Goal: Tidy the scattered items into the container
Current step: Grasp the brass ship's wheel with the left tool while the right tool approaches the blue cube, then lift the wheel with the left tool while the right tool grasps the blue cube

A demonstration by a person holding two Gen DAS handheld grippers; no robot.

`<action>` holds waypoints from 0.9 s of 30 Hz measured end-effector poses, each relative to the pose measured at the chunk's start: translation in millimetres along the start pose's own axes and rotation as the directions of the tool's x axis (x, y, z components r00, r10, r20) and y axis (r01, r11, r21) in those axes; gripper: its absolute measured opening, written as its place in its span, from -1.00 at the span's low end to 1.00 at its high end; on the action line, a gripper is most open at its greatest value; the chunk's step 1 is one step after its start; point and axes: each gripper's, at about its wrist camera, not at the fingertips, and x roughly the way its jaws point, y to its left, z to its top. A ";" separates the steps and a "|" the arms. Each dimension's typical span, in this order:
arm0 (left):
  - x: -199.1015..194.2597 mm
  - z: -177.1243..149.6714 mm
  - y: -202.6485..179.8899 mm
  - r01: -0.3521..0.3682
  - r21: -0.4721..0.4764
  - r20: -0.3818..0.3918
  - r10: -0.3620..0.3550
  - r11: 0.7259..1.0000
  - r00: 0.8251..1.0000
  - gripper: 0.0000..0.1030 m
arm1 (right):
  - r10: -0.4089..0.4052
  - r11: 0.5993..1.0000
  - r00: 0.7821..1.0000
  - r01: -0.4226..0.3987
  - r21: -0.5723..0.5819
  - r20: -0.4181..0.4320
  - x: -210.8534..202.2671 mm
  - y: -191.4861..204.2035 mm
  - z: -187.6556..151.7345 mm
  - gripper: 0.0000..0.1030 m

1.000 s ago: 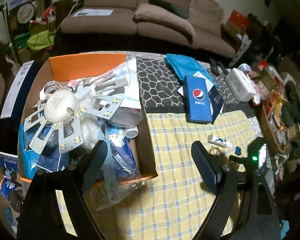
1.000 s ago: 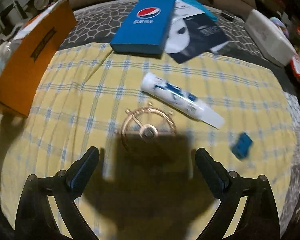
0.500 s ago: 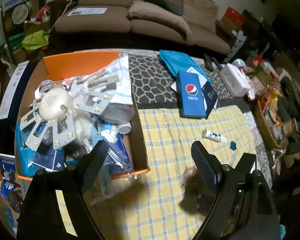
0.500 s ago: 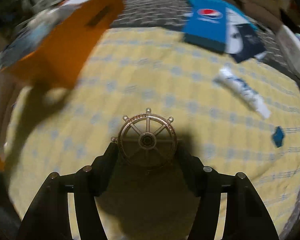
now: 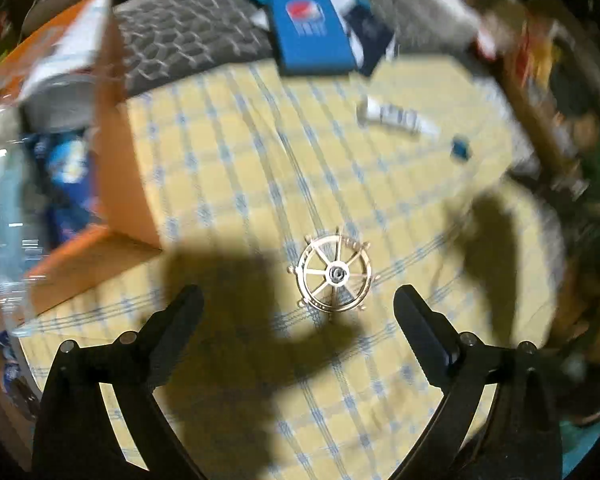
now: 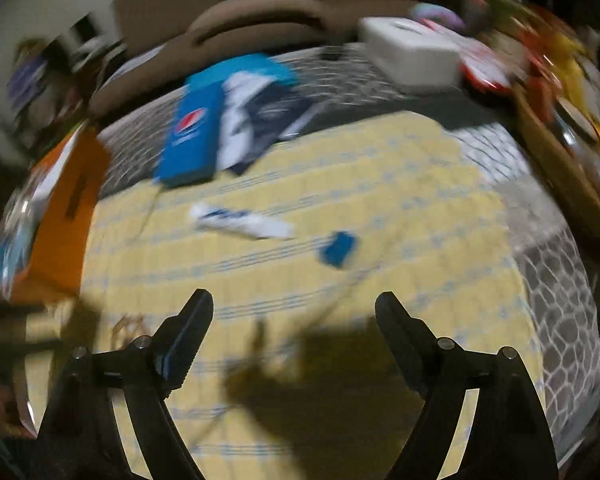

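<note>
Between the left claw's (image 5: 296,312) widening fingers, a brass ship's-wheel ornament (image 5: 334,274) is lying ungripped; at twelve o'clock of the opening, empty right claw (image 6: 294,314), possibly a toothpaste tube (image 6: 242,222).

The right gripper (image 6: 294,312) hangs over the yellow checked cloth (image 6: 400,184), jaws opening with nothing between them; beyond lie a white tube (image 6: 242,222) and small blue block (image 6: 338,249).

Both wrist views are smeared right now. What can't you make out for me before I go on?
- Cardboard box, left wrist view: contents blurred and cut by the left edge.
- Ship's wheel, right wrist view: only a faint smear beside the right gripper, whose opening jaws hold nothing.
- White tube: print unreadable.
- Small blue item: too blurred to identify.
- Right-hand clutter: motion-blurred.
</note>
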 end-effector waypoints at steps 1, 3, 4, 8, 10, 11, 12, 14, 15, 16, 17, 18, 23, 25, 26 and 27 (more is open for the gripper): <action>9.2 -1.9 -8.9 -0.024 0.016 0.004 0.024 1.000 1.000 0.86 | -0.005 1.000 1.000 0.005 0.021 0.003 2.2 -5.9 1.5 0.65; 26.0 -4.1 -24.0 -0.061 0.040 0.005 0.061 0.997 0.998 0.86 | -0.008 0.997 1.000 0.008 0.073 0.009 5.5 -19.4 2.3 0.65; 32.9 -5.3 -30.5 -0.089 0.050 0.005 0.089 0.995 0.996 0.86 | -0.004 0.996 1.000 0.004 0.093 0.007 6.4 -23.3 2.8 0.65; 59.3 -8.6 -46.8 -0.146 0.081 0.002 0.147 0.986 0.989 0.86 | 0.014 0.995 1.000 -0.014 0.095 0.000 3.4 -20.4 0.3 0.65; 67.3 -11.1 -48.4 -0.162 0.082 0.019 0.161 0.983 0.987 0.88 | 0.008 0.997 1.000 -0.009 0.073 0.012 1.4 -15.7 2.1 0.65; 64.9 -12.7 -50.3 -0.161 0.081 0.053 0.157 0.984 0.986 0.68 | 0.007 0.998 1.000 -0.008 0.058 0.014 1.8 -13.4 2.9 0.65; 61.9 -13.7 -53.6 -0.154 0.091 0.061 0.149 0.984 0.987 0.53 | 0.004 0.999 1.000 -0.005 0.048 0.013 2.0 -11.5 3.4 0.65; 56.9 -14.0 -60.8 -0.149 0.119 0.053 0.144 0.982 0.988 0.46 | 0.000 0.999 1.000 0.000 0.040 0.008 5.6 -10.8 3.0 0.65; 56.1 -15.0 -62.0 -0.127 0.119 0.045 0.122 0.985 0.991 0.46 | -0.002 0.999 1.000 0.002 0.040 0.005 7.0 -10.9 2.5 0.65; 55.3 -15.9 -62.6 -0.123 0.112 0.045 0.119 0.986 0.992 0.46 | -0.004 0.999 1.000 0.004 0.041 0.002 8.5 -11.4 1.7 0.65; 51.3 -17.4 -62.8 -0.127 0.101 0.054 0.122 0.987 0.991 0.46 | -0.007 0.999 1.000 0.007 0.044 -0.003 10.3 -12.4 1.0 0.65; 48.5 -18.5 -63.5 -0.124 0.102 0.058 0.118 0.987 0.991 0.46 | -0.010 0.999 1.000 0.010 0.048 -0.007 11.9 -13.3 0.4 0.65; 6.0 -14.5 -58.2 -0.074 0.100 0.120 0.061 0.992 0.991 0.46 | -0.023 0.998 1.000 0.024 0.060 -0.020 21.5 -18.4 2.7 0.64; -4.9 -12.2 -55.9 -0.061 0.083 0.148 0.048 0.995 0.988 0.47 | -0.019 0.998 0.999 0.022 0.063 -0.034 28.8 -20.2 7.6 0.62; -10.3 -10.6 -52.7 -0.058 0.074 0.159 0.046 0.996 0.986 0.47 | -0.026 0.997 0.999 0.030 0.073 -0.047 35.4 -21.3 12.0 0.60; -14.9 -8.2 -48.5 -0.056 0.059 0.170 0.045 0.997 0.984 0.47 | -0.028 0.996 0.998 0.033 0.081 -0.057 40.0 -21.6 15.1 0.59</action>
